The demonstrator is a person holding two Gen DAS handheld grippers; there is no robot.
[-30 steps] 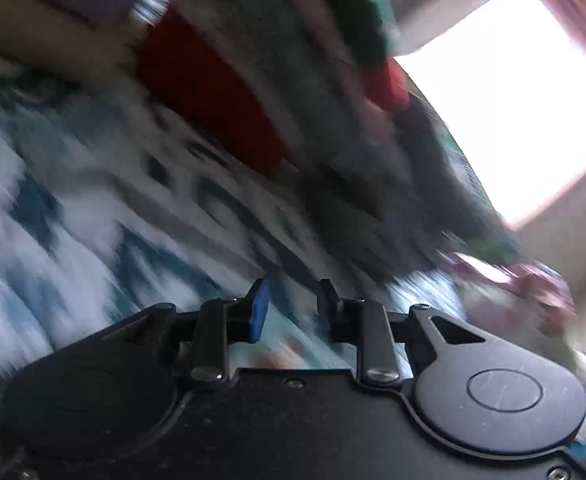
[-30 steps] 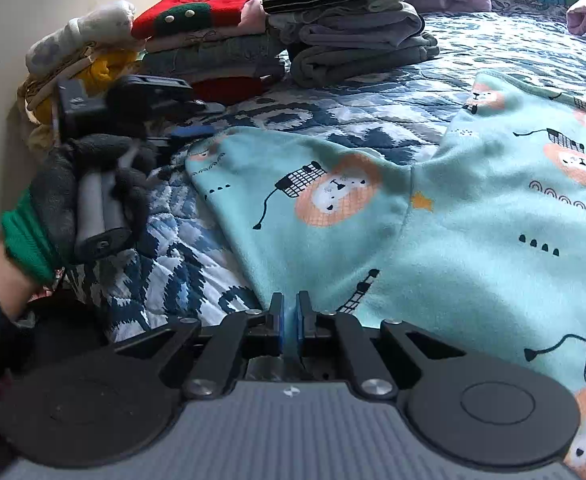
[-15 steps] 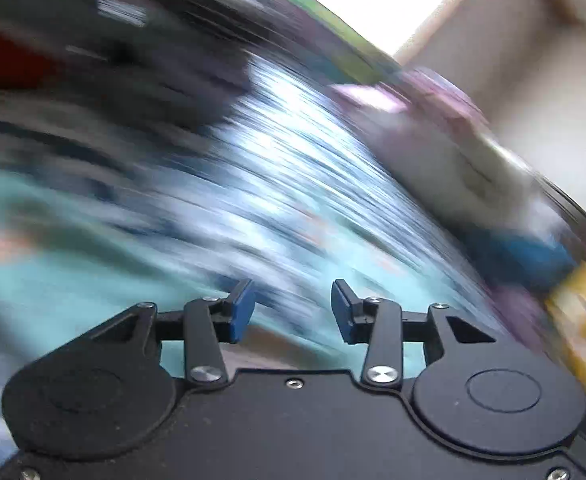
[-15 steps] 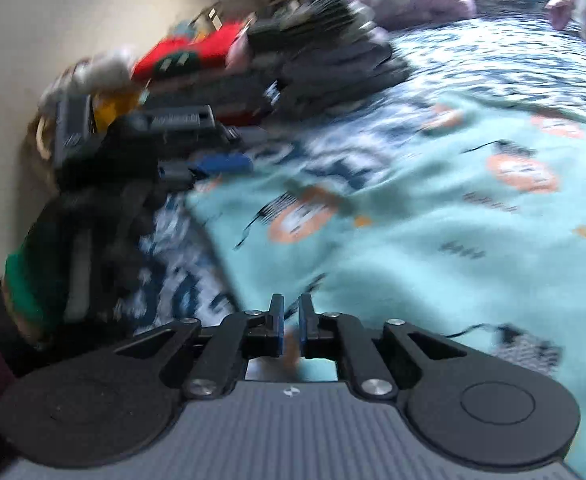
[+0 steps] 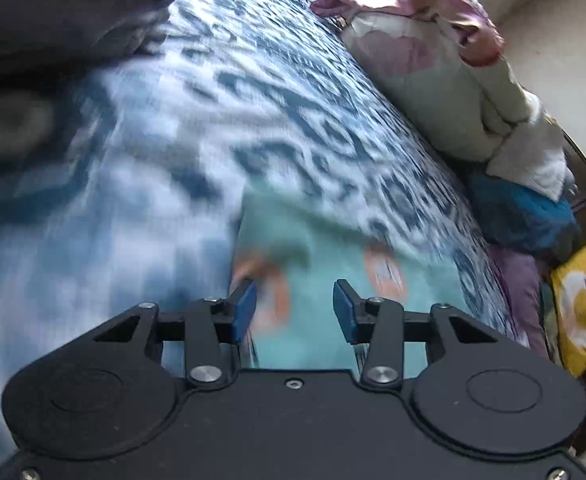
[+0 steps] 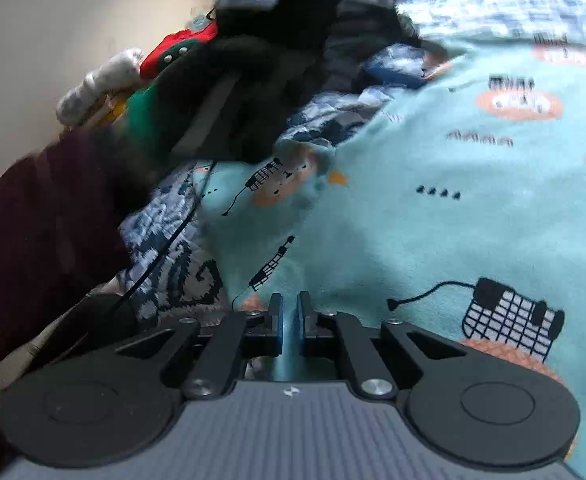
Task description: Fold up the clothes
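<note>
So the right gripper [image 6: 289, 322] has its blue pads pinched nearly together with a sliver of teal between them, and my read is it's clamped on the near edge of the teal garment [image 6: 433, 184], though the fabric right at the pads is hard to make out. The left gripper [image 5: 294, 312] has its jaws spread wide with nothing in them, hovering over a corner of the same teal piece where it meets the blue-and-white quilt [image 5: 197, 128]. In the right wrist view that gripper is in the gloved left hand [image 6: 229, 92], sitting up by the far-left corner of the garment. The garment itself is lying spread out over the quilt, printed with little orange animal faces, not folded yet. Behind it there's a stack of folded clothes [image 6: 165, 56] against the wall, and on the other side a bundle of bedding [image 5: 453, 80]. What could go sideways: both views are smeary, so things look to be moving fast, and if the open jaws close low they could nab the quilt along with the teal corner, dragging the bedspread up with the fold. Also a thin pinch on the right could slip once the fabric gets lifted.
</note>
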